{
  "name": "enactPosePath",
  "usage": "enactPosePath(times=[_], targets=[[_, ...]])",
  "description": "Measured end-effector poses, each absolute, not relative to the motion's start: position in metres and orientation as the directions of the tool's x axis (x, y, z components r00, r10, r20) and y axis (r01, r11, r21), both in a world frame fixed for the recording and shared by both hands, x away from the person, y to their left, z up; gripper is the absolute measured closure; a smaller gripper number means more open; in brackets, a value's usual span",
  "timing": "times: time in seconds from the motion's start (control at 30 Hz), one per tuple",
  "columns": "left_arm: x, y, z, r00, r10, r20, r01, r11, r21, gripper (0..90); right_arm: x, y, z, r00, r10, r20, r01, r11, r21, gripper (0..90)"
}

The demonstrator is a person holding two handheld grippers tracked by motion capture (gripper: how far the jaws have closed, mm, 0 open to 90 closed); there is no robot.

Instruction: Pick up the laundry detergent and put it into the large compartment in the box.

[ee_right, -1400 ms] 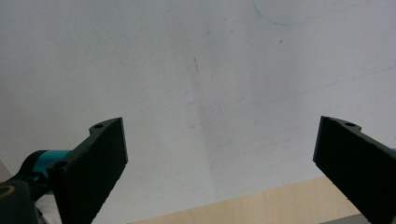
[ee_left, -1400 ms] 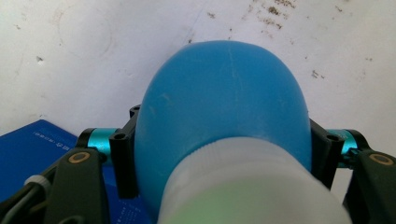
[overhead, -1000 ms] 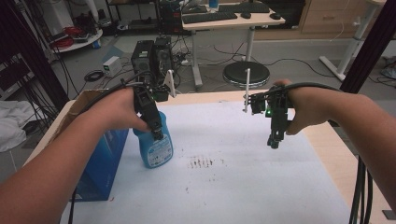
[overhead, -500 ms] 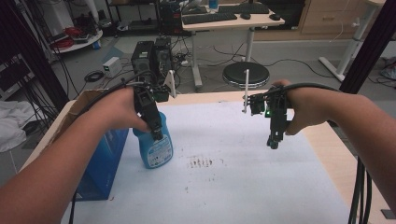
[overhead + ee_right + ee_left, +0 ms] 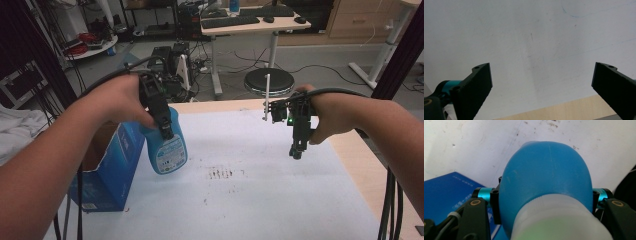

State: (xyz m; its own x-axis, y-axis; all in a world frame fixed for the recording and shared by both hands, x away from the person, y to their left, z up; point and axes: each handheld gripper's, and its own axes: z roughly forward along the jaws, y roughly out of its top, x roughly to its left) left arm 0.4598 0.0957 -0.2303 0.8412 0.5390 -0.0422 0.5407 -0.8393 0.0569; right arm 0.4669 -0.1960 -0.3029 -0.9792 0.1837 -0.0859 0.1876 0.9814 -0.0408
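The left gripper [image 5: 165, 131] is clamped on a blue bottle [image 5: 167, 145] near its upper end, 1 jaw on each side of the body just below the pale cap [image 5: 559, 220]. In the high view the bottle hangs over the left part of the white table cover [image 5: 260, 200], just beside the open blue box [image 5: 107, 170] at the table's left edge. Its long axis runs steeply, tilted: the capped end sits up under the hand, the rounded bottom lower and a little to the right. Whether the bottom touches the cover cannot be told. In the left gripper view the bottle points away from the camera, down toward the stained white surface, with the blue box at lower left.

The right gripper [image 5: 296, 150] hangs above the right part of the cover, pointing downward, well apart from the bottle. In the right gripper view its 2 jaws stand wide apart with nothing between them, only the white cover and a strip of wooden table [image 5: 564, 110] below.
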Motion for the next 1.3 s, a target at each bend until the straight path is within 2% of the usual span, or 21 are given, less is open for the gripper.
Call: enactPosePath(times=[0.33, 0.7, 0.87, 1.3], targets=[[0.45, 0.114, -0.173, 0.795, 0.606, -0.03, 0.607, -0.792, 0.07, 38.5, 0.465, -0.191, -0.301, -0.982, 0.167, -0.09, 0.171, 0.985, -0.036, 2.0], [0.452, 0.142, -0.13, 0.724, 0.688, -0.049, 0.689, -0.718, 0.103, 38.5, 0.464, -0.189, -0.299, -0.983, 0.162, -0.092, 0.165, 0.986, -0.032, 2.1], [0.448, 0.16, -0.112, 0.625, 0.778, -0.065, 0.778, -0.615, 0.125, 38.4, 0.464, -0.189, -0.299, -0.983, 0.162, -0.091, 0.166, 0.986, -0.034, 2.0], [0.437, 0.208, -0.094, 0.371, 0.927, -0.053, 0.926, -0.366, 0.088, 38.4, 0.467, -0.18, -0.3, -0.985, 0.143, -0.094, 0.147, 0.989, -0.028, 2.1]])
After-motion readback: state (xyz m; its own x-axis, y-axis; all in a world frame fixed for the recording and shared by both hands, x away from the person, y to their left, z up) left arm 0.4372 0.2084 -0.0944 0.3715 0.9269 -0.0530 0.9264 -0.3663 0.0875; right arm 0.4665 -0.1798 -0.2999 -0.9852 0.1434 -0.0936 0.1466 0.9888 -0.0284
